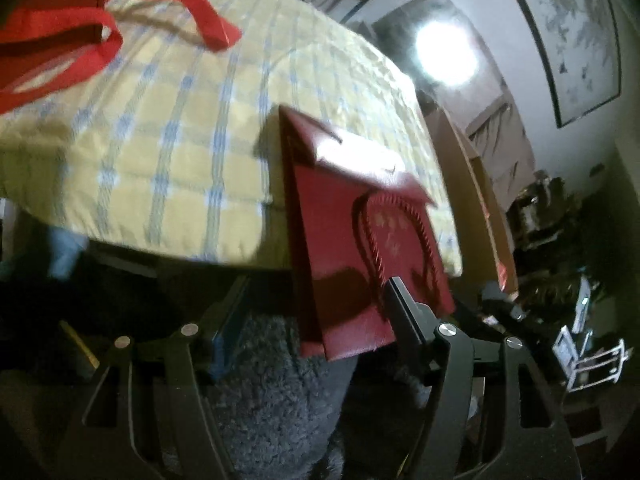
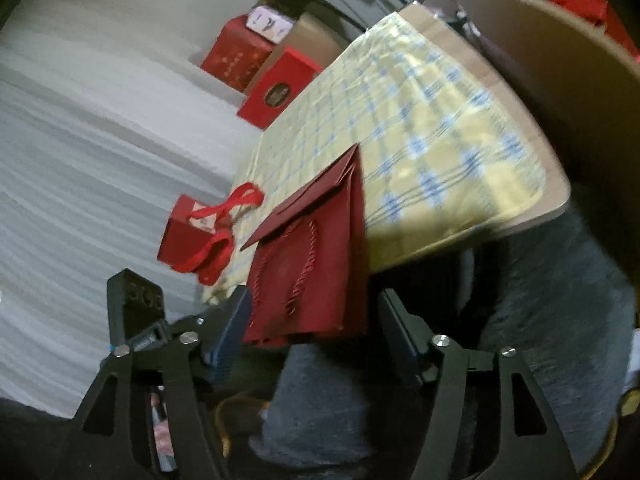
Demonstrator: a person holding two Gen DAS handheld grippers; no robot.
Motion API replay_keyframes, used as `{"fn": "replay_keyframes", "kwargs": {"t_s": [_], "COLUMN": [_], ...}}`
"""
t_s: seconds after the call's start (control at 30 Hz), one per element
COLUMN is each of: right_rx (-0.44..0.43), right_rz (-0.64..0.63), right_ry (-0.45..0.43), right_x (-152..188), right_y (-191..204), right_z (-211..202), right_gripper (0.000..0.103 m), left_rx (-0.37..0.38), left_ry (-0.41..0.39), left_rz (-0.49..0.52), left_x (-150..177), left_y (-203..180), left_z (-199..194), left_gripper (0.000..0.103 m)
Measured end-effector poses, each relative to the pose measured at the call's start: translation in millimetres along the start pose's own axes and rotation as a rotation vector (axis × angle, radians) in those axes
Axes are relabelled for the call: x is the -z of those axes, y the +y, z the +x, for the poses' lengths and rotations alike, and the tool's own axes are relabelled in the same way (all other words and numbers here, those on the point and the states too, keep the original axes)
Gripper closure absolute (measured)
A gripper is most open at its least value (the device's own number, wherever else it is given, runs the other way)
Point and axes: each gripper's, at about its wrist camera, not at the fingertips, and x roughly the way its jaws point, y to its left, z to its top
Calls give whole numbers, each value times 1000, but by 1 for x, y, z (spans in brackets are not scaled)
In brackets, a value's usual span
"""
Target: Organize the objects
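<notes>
Item: dark red gift bag (image 1: 352, 240), flat, overhanging the checked tablecloth (image 1: 160, 128), lying between your left gripper (image 1: 312, 300) and right gripper (image 2: 316, 316) jaws, both spread wide.

Table (image 2: 556, 196) w/ checked cloth (image 2: 420, 120): dark red bag (image 2: 320, 248) overhanging edge, ribbon bag (image 2: 188, 236).

Dark red bag (image 1: 344, 240), yellow-blue checked cloth (image 1: 180, 128)

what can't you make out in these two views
- Dark red bag, both views: contents hidden, it lies folded flat; the print under its cord handle is blurred.
- Ribbon bag, left view: cut off by the top-left edge; in the right view its label is too small.
- Red boxes, right view: lettering blurred.
- Left gripper: whether any finger touches the dark red bag.
</notes>
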Motion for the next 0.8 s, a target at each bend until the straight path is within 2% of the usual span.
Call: {"fn": "replay_keyframes", "kwargs": {"t_s": [0.23, 0.3, 0.37, 0.4, 0.5, 0.63, 0.8], "right_rx": [34, 19, 11, 14, 33, 20, 24], "right_rz": [-21, -16, -8, -5, 11, 26, -5], "right_ry": [43, 55, 66, 67, 56, 61, 65], "right_x": [-2, 0, 1, 2, 2, 3, 4], "right_y": [0, -2, -4, -5, -13, -18, -10], "right_z": [19, 21, 24, 24, 21, 18, 14], "right_gripper": [36, 41, 56, 58, 68, 71, 73], "left_rx": [-1, 15, 37, 36, 7, 12, -14], "left_ry": [-18, -15, -7, -9, -24, -52, -65], "left_rz": [19, 17, 7, 6, 36, 24, 48], "left_x": [2, 3, 3, 3, 4, 4, 5], "left_y": [-11, -13, -13, -12, -17, -15, -17], "left_z": [14, 19, 25, 26, 28, 22, 19], "left_gripper": [40, 41, 41, 41, 51, 60, 60]}}
